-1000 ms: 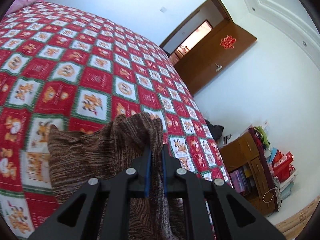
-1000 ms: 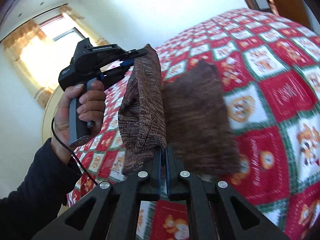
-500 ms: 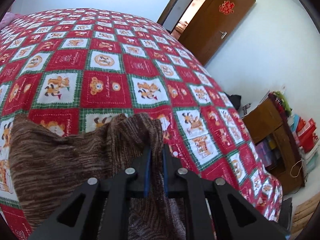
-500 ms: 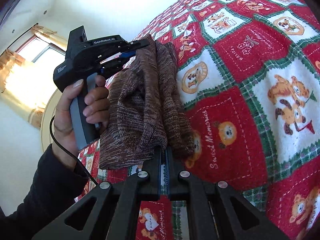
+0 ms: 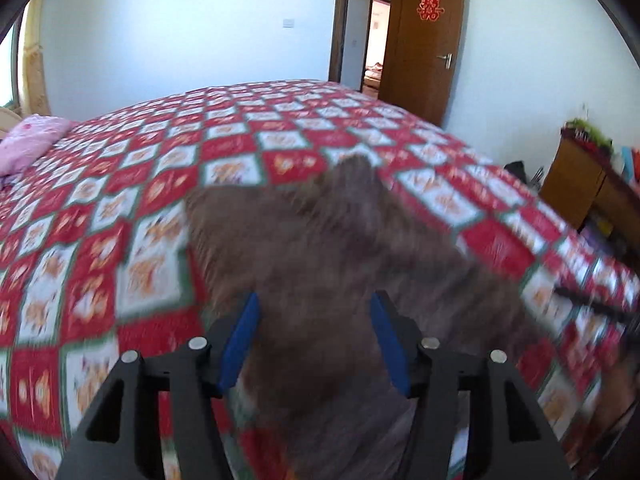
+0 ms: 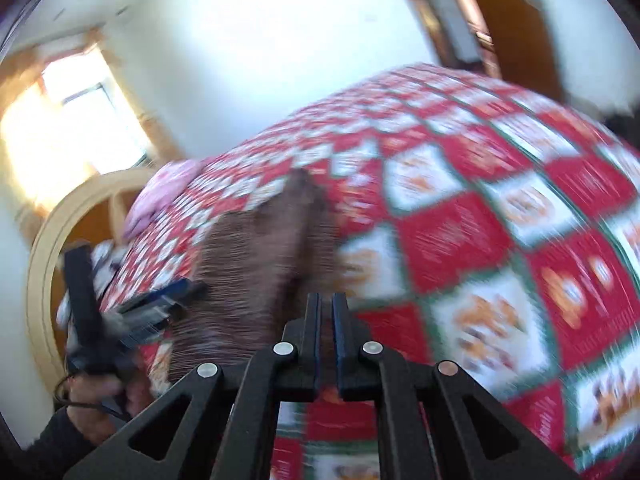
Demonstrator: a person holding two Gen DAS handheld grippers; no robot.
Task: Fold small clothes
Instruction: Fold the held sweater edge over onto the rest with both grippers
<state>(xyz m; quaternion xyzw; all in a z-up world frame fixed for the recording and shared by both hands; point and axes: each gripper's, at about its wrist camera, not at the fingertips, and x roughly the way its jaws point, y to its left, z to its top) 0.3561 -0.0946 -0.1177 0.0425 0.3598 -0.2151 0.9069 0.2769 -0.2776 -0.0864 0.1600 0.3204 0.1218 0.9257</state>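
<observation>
both grippers hung over the quilt point(image 5: 168, 200); the left gripper point(image 5: 314, 336) stood wide apart, holding nothing; the right gripper point(image 6: 327, 312) was nearly closed, grip unclear; the brown knit garment point(image 5: 332, 248) lay near the bed's near edge.

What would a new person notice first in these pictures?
First, the red checked quilt that covers the whole bed. A brown knit garment lies on it in the middle, between the open fingers of the left gripper. The right gripper looks nearly closed at the garment's near edge, though blur hides the grip.
</observation>
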